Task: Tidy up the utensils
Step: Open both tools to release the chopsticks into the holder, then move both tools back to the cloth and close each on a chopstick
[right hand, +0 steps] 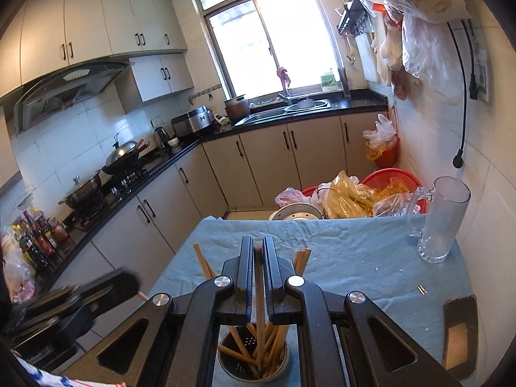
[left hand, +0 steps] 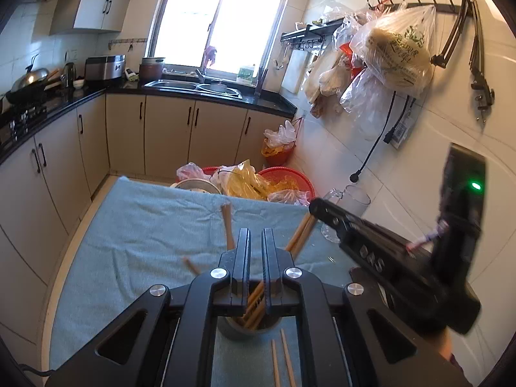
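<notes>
A perforated metal holder (right hand: 225,366) full of wooden chopsticks (right hand: 274,342) stands on the blue cloth (right hand: 354,258), right under both grippers. One chopstick (right hand: 258,290) stands upright between the jaws of my right gripper (right hand: 257,242), its lower end in the holder; the jaws sit slightly apart beside it. My left gripper (left hand: 256,232) hovers over the same holder (left hand: 238,329), jaws nearly together with nothing between them. Two loose chopsticks (left hand: 283,361) lie on the cloth close to me. The right gripper (left hand: 317,206) comes in from the right, and the left gripper (right hand: 129,282) from the left.
A clear glass mug (right hand: 441,222) stands at the cloth's far right corner by the tiled wall. A phone (right hand: 459,332) lies near the right edge, a small metal piece (right hand: 421,289) beside it. Red baskets (right hand: 396,174) with plastic bags sit beyond the far edge.
</notes>
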